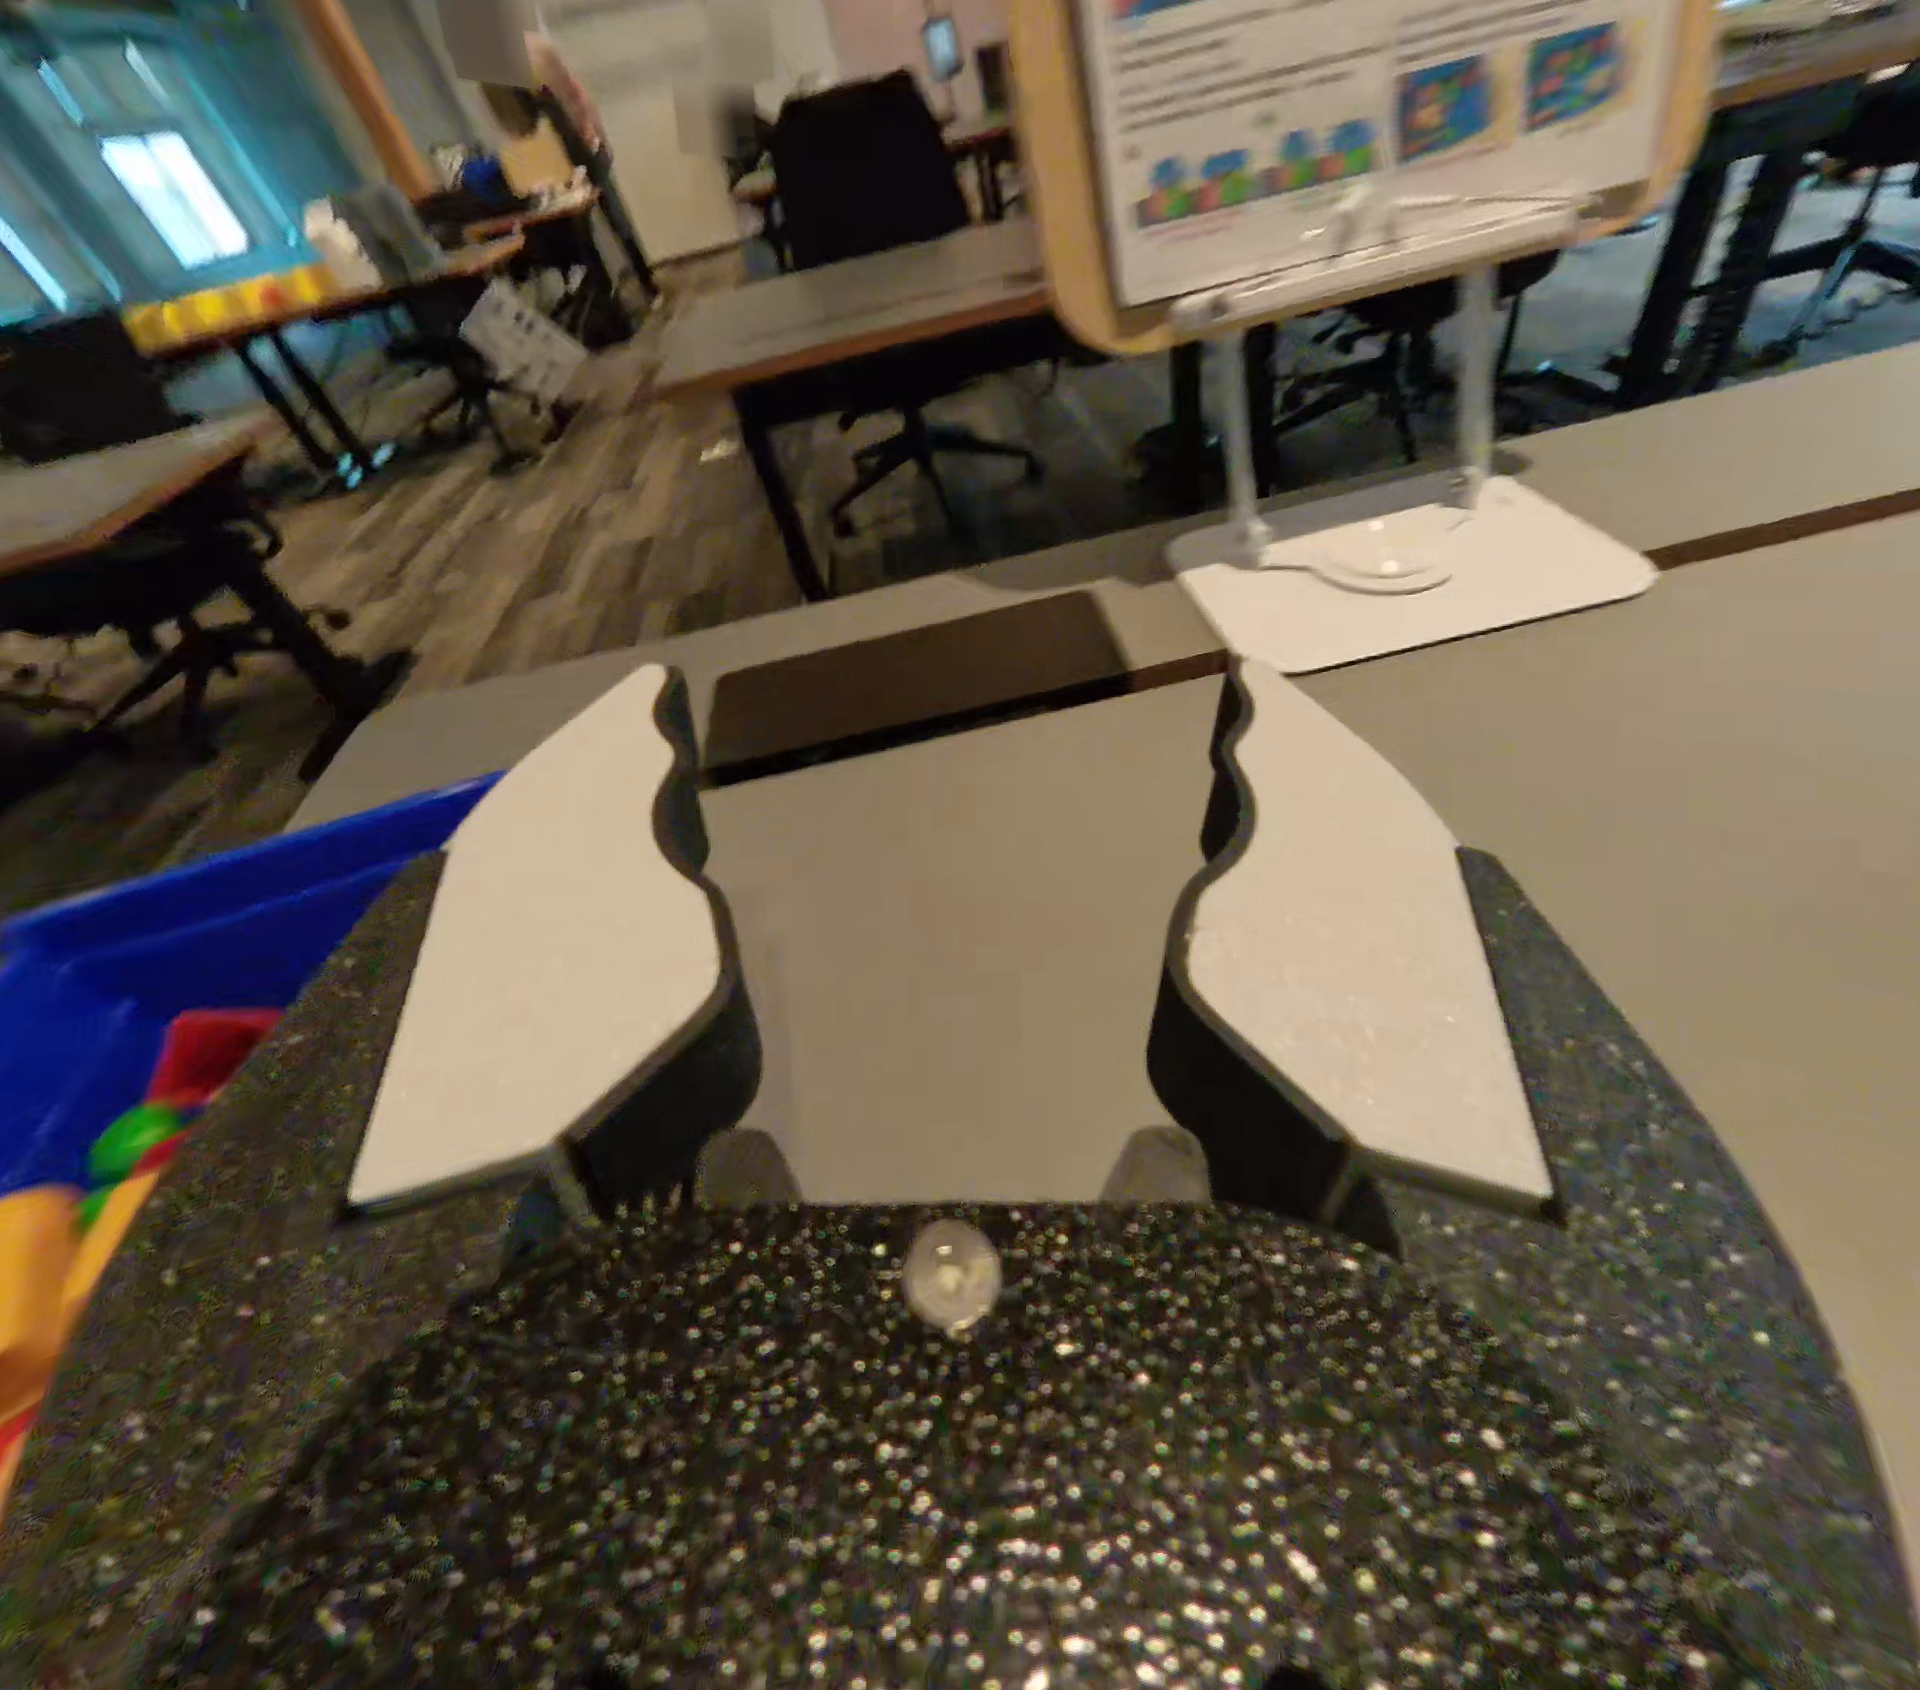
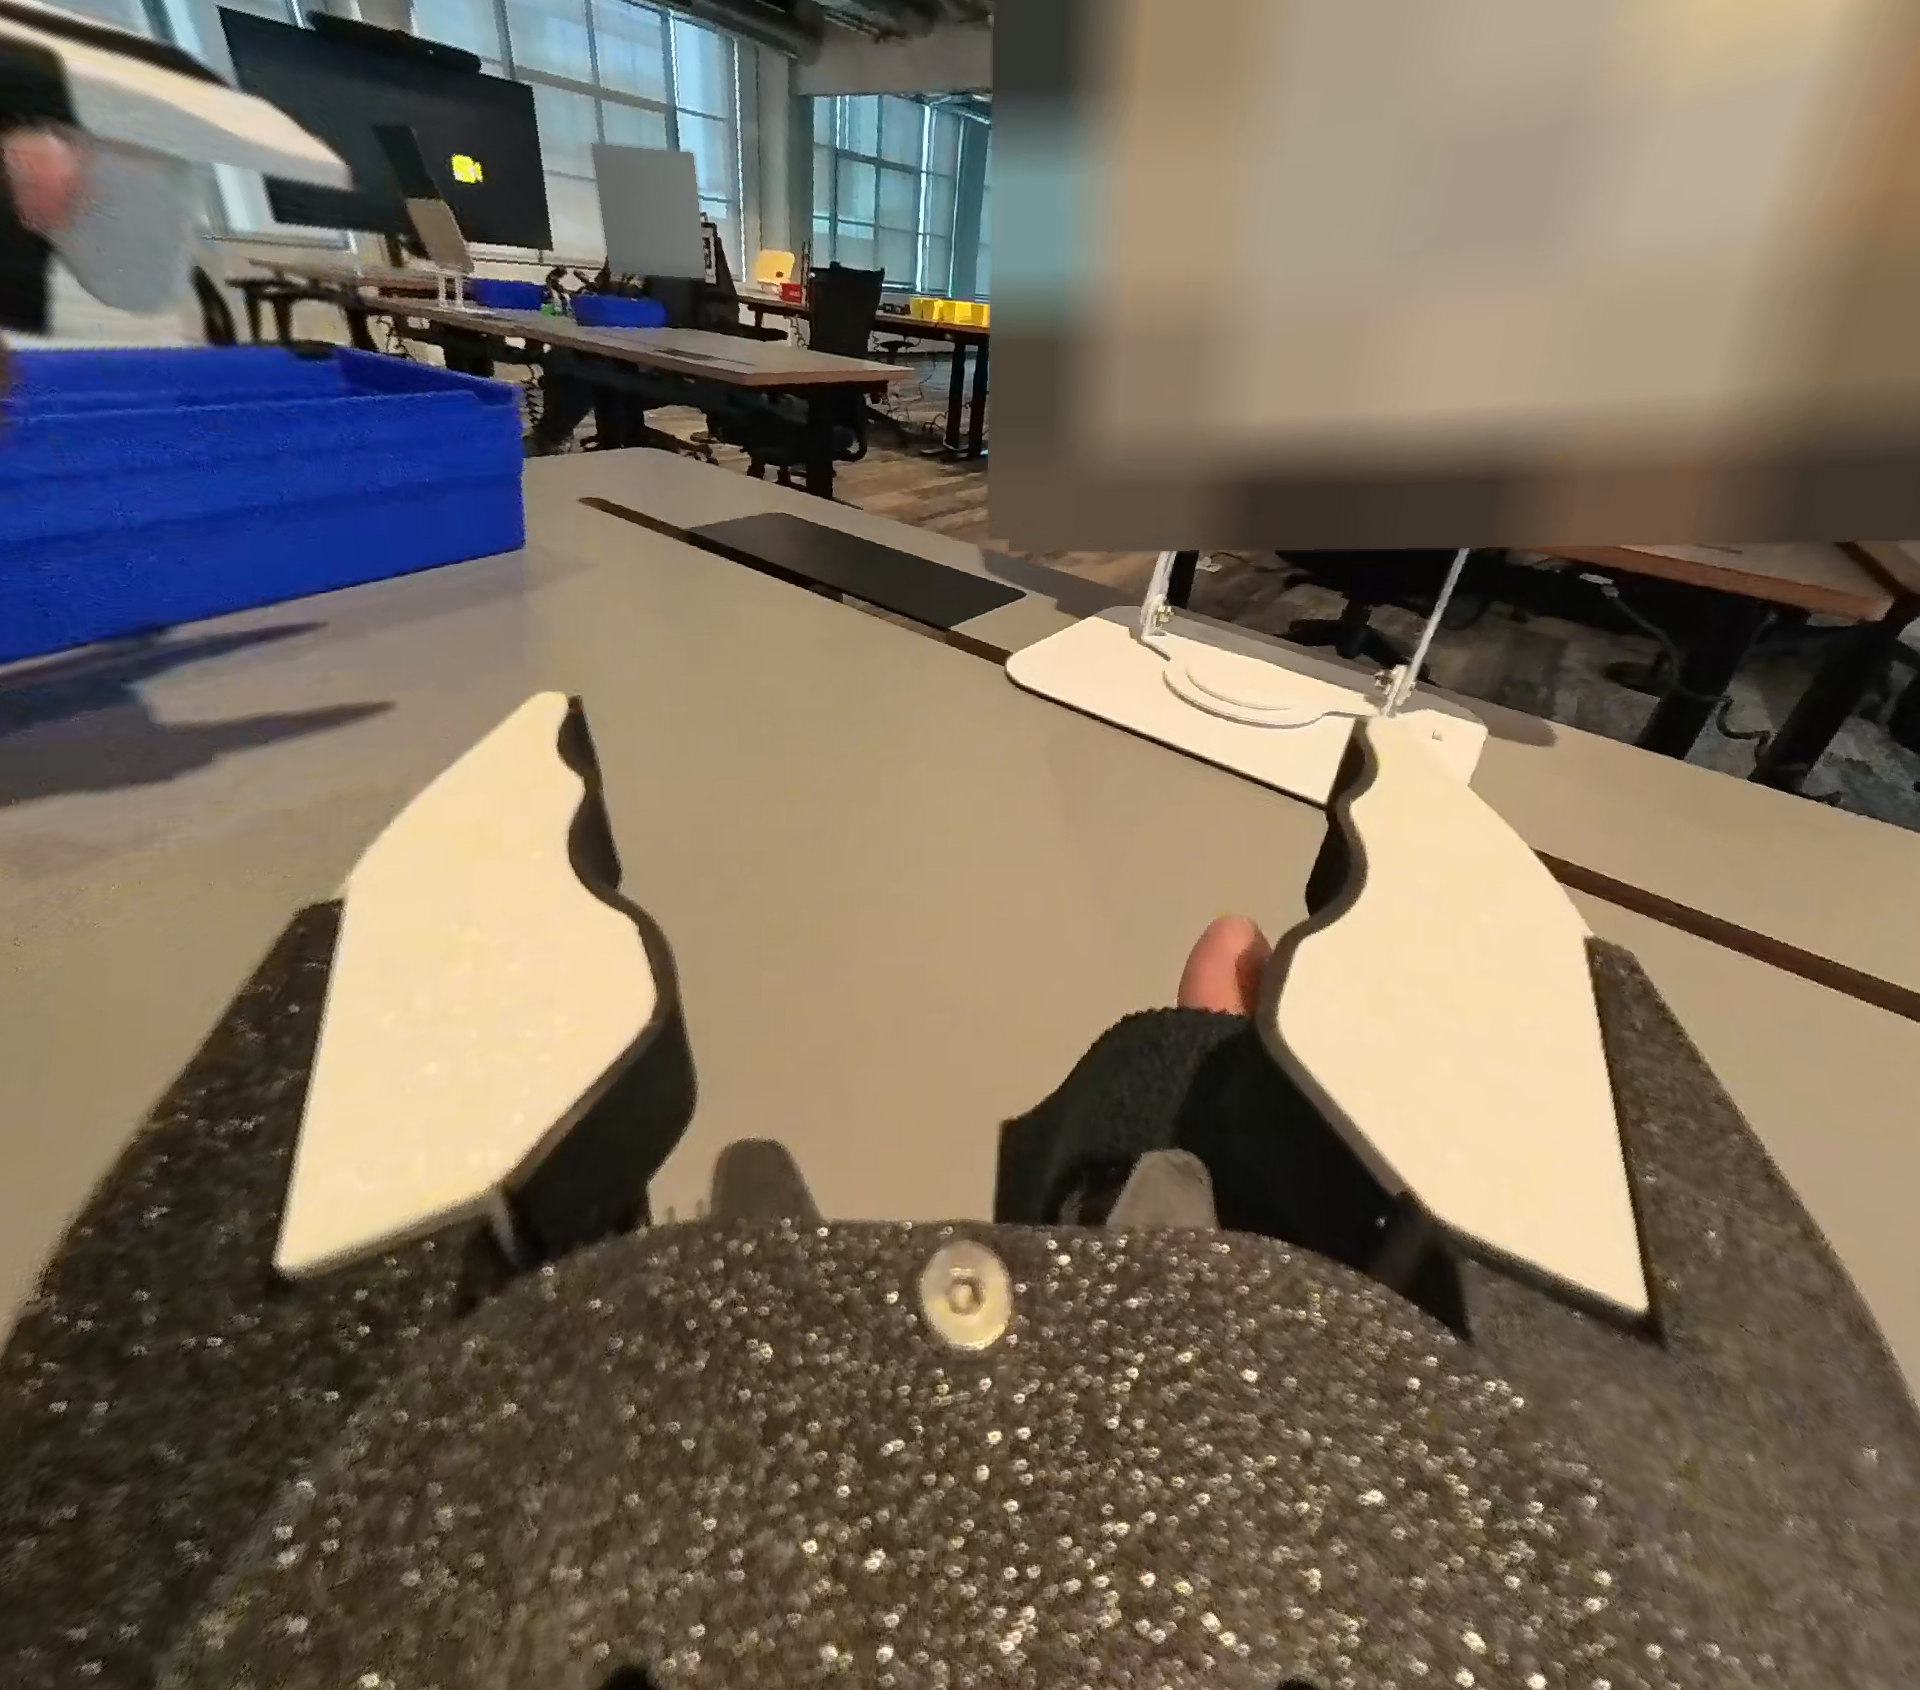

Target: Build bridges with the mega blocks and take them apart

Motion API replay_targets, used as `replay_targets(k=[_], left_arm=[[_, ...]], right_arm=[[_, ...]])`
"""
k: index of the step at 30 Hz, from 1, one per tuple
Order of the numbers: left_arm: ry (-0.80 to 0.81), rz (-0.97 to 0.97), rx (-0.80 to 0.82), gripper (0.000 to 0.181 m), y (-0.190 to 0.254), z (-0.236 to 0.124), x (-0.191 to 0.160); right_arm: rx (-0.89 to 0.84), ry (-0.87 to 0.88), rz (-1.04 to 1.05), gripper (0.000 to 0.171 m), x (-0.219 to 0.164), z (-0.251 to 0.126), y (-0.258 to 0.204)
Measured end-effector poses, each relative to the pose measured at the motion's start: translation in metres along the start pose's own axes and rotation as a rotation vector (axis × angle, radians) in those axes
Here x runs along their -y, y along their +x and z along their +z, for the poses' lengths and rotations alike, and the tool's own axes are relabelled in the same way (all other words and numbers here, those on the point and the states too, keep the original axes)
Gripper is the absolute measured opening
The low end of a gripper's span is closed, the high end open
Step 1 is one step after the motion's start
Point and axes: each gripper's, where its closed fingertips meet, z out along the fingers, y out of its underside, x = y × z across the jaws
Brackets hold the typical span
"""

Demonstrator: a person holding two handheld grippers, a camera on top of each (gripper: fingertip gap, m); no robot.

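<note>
- The left gripper has a black, glitter-flecked foam body and two flat white fingers with wavy black inner edges; they stand wide apart over bare worktop, holding nothing.
- The right gripper is built the same way, its fingers likewise spread and empty. A fingertip in a black fingerless glove shows beside its right finger.
- The worktop is smooth, matte grey, with a glossy black rectangular panel set in near its far edge.
- The blocks, rounded plastic in red, green and yellow, lie in a blue plastic bin at the worktop's left edge, beside the left gripper.
- A stand with a flat white rounded base and thin clear legs, at the far edge, carries a wooden board with printed picture sheets.
</note>
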Motion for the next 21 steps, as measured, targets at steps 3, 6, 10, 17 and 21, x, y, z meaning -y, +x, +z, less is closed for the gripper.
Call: replay_targets(k=[3,6,10,17,21], left_arm=[[-0.098,-0.130,0.064,0.093,-0.077,-0.015,-0.016],[-0.254,-0.248,0.178,0.094,-0.152,-0.033,-0.054],[-0.468,-0.341,0.313,0.092,-0.220,-0.062,-0.114],[-0.655,-0.340,0.353,0.081,-0.251,-0.084,-0.160],[-0.754,-0.298,0.301,0.077,-0.251,-0.083,-0.176]], right_arm=[[0.009,-0.011,-0.003,0.130,-0.003,0.003,-0.002],[0.012,-0.023,-0.004,0.130,-0.006,0.005,-0.003],[0.016,-0.027,-0.001,0.130,-0.007,0.006,-0.004],[0.024,-0.029,-0.004,0.129,-0.007,0.007,-0.005],[0.031,-0.024,-0.004,0.129,-0.006,0.006,-0.007]])
